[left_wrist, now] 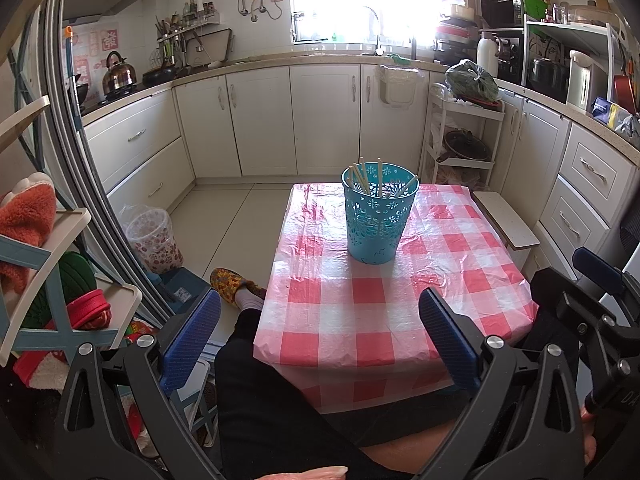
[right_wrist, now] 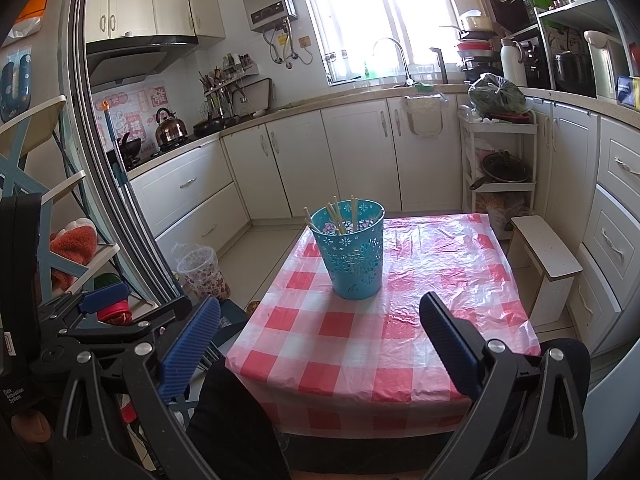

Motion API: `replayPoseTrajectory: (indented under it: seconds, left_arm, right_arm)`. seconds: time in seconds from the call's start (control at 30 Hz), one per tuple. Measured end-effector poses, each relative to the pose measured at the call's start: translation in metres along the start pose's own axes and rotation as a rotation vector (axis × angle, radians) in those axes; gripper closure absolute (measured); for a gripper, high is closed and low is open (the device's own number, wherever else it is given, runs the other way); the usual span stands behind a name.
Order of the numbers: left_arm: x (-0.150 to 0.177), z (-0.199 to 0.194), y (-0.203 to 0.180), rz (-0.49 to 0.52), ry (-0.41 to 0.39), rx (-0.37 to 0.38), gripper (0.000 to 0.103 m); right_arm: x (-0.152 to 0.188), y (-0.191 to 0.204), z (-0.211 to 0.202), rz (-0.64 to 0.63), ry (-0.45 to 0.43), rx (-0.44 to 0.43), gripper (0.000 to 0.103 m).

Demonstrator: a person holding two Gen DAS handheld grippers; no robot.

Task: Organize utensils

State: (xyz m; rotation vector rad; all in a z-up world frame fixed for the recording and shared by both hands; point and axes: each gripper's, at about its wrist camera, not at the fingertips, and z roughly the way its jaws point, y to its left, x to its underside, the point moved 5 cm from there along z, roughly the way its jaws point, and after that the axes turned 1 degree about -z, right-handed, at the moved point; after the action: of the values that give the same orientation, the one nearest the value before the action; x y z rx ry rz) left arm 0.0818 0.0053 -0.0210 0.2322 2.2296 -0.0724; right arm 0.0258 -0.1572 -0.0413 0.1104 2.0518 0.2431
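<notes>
The pale wooden chopsticks stand upright in the perforated turquoise plastic bin on the checked tabletop, straight ahead of both wide-open, empty hand-held grippers, left and right, about equally near.

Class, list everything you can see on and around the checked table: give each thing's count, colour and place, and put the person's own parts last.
basket: one, turquoise, cut-out pattern, upright on the table's far half
chopsticks: several, pale, standing in the basket; exact count unclear
tablecloth: one, red and white checked plastic, covering the table
stool: one, white, beside the table's right edge
waste bin: one, clear-lined, patterned, on the floor left of the table
kettle: one, metallic, on the stove at left
slipper: one, yellow patterned, on the person's foot left of the table
left hand-held gripper: one, blue pads, open, empty
right hand-held gripper: one, blue pads, open, empty
</notes>
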Motion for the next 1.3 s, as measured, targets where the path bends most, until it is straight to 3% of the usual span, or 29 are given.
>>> replayPoseTrajectory:
  seconds: [1.03, 1.2, 1.3]
  left_arm:
    - [-0.0002, 0.0002, -0.0003, 0.000, 0.002, 0.001, 0.008]
    - [0.0064, -0.0018, -0.0003, -0.031, -0.006, 0.055, 0.008]
    - [0.0076, -0.0084, -0.0004, -0.011, -0.039, 0.017, 0.008]
  right_arm:
    - [0.0006, 0.0011, 0.0005, -0.001, 0.002, 0.000, 0.007]
    - [0.0062, -0.0011, 0.0021, 0.004, 0.012, -0.003, 0.007]
    - [0.0081, -0.0034, 0.0012, 0.009, 0.002, 0.000, 0.007]
